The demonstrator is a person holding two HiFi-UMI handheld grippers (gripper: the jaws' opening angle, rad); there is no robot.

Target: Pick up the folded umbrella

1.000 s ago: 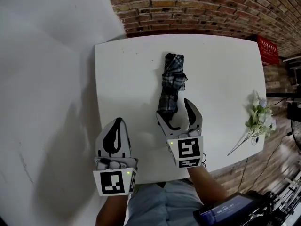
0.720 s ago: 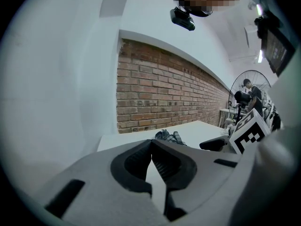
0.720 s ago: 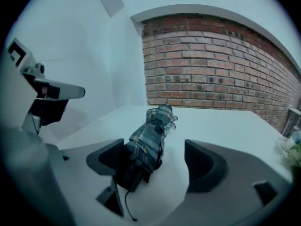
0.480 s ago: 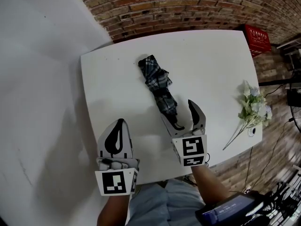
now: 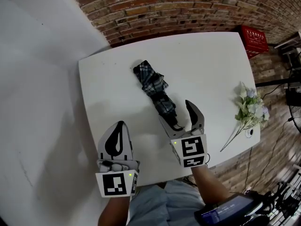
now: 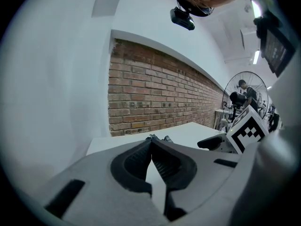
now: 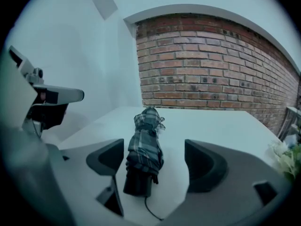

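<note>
Plaid folded umbrella, black handle, betw. spread right claw; left claw pressed together.

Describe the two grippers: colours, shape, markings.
Both the left gripper and right gripper have light grey shells with curved, tapering jaws lined with black ribbed pads. Each carries a white cube with black square markers at the rear, plus a small green light.
</note>
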